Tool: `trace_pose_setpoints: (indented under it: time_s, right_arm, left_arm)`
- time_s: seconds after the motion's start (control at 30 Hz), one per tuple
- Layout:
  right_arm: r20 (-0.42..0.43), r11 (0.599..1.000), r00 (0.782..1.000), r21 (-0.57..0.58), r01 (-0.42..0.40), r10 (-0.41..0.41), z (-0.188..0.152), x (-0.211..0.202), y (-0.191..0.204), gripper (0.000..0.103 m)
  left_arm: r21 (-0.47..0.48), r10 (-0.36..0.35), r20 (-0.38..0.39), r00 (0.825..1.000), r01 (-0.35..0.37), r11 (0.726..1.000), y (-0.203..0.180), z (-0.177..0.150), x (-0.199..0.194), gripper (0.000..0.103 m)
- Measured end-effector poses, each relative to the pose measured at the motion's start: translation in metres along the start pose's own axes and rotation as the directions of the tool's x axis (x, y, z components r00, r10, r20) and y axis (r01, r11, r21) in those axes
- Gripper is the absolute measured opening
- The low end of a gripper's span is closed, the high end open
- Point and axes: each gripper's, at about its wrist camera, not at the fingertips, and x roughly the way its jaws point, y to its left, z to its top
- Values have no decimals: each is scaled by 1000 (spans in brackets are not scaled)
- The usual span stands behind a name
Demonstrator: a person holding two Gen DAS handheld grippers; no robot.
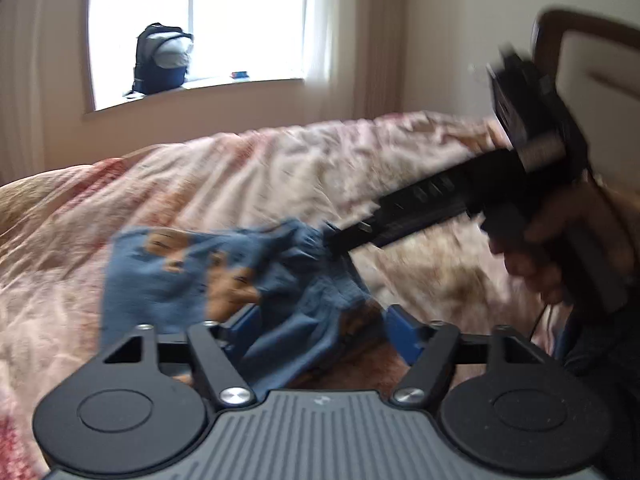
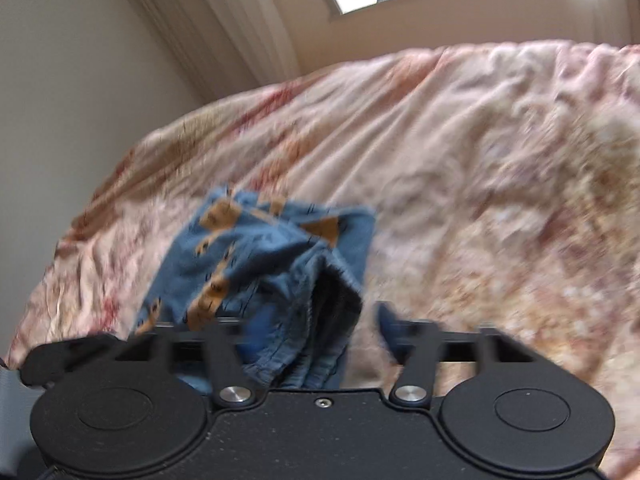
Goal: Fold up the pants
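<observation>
Both views are blurred; a pair of small blue pants (image 1: 192, 272) with tan patches lies bunched on a rumpled pink patterned bedspread (image 1: 280, 168), left of centre in the left wrist view. The left gripper (image 1: 320, 332) sits at the bottom centre, its blue fingers (image 1: 402, 334) spread wide and released, cloth lying loosely between them. The right gripper (image 1: 340, 240) reaches in from the right, held by a hand (image 1: 560, 240). In the right wrist view its jaws are parted and unclenched, the pants (image 2: 256, 264) lying between them; a backpack (image 1: 162, 58) stands on the windowsill (image 1: 240, 82), upper left.
</observation>
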Motion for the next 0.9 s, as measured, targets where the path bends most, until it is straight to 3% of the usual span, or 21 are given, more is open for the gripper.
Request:
trace_pose_setpoints:
  time_s: [0.07,0.13,0.2,0.3,0.37,0.43,0.5,0.6,0.67,0.73,0.83,0.9]
  right_arm:
    - [29,1000,999,-15,21,-20,0,2,5,78]
    - [58,996,997,-64,56,-52,0,7,19,96]
    - [69,986,994,-134,98,-89,-1,16,37,101]
    - [13,957,987,-243,160,-162,-10,40,63,102]
    - [-75,924,973,-336,180,-217,-17,58,74,102]
    - [-106,886,957,-417,204,-270,-22,61,73,102]
    - [-126,899,953,-384,210,-276,-17,52,60,102]
    - [-206,943,953,-295,156,-222,-14,42,39,102]
    - [-208,947,955,-285,149,-213,-12,37,39,102]
    - [-158,933,967,-330,141,-202,-13,28,48,102]
    - [-88,927,989,-366,79,-119,-14,19,57,102]
    - [-79,934,990,-347,83,-117,-14,27,57,102]
  left_arm:
    - [-67,112,24,993,-111,992,23,2,-11,100]
    - [-118,259,24,965,-255,960,44,-2,-10,103]
    - [-158,330,-27,944,-330,931,64,-8,1,103]
    - [-227,325,-113,939,-343,911,83,-26,18,103]
    - [-218,328,-197,924,-367,904,86,-41,32,103]
    - [-228,306,-205,930,-349,909,91,-51,30,103]
    - [-233,299,-218,929,-347,909,97,-51,24,103]
    - [-233,286,-244,927,-343,910,103,-51,18,103]
    - [-240,281,-264,923,-345,907,104,-46,13,103]
    - [-230,305,-243,921,-360,904,100,-39,4,103]
    - [-160,296,-186,937,-326,932,86,-31,1,103]
    - [-95,309,-215,926,-335,938,77,-34,13,103]
